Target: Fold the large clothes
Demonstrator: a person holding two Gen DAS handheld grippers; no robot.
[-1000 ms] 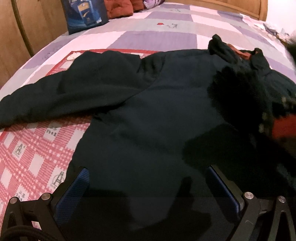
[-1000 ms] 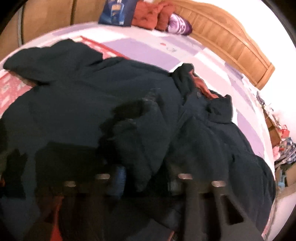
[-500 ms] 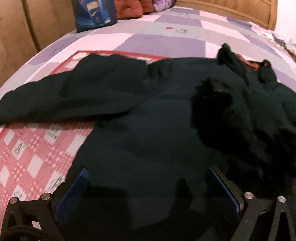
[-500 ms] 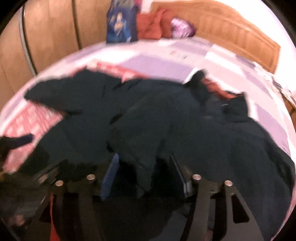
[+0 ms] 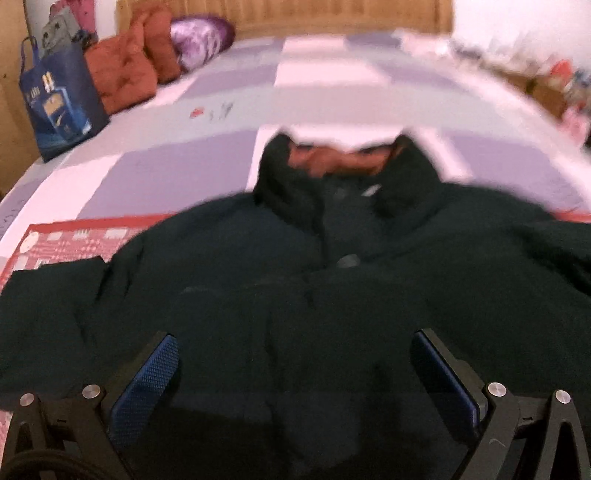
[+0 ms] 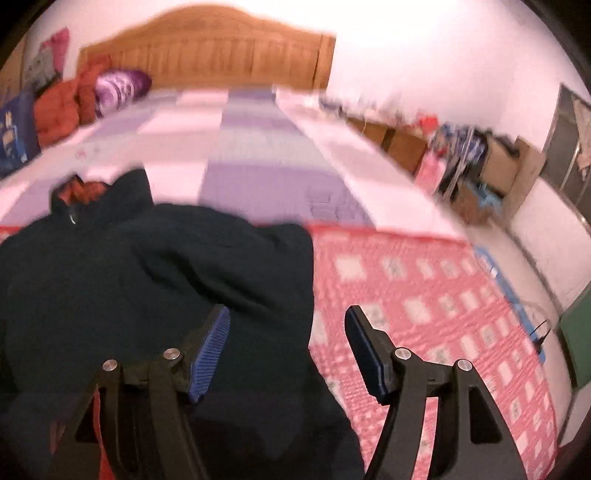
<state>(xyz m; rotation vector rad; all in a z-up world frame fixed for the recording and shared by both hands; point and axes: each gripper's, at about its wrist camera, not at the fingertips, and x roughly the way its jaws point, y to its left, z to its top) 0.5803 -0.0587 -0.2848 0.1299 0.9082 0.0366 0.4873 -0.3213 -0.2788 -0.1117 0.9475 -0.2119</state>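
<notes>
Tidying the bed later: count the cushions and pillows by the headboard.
3: two rust-red cushions stacked at the bed's far left corner, one purple pillow right of them against the headboard. More may hide behind.

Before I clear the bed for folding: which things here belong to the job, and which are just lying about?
Job: jacket, red checked mat under it.
Lying about: blue bag, orange cushions, purple pillow, clutter beside the bed.
</notes>
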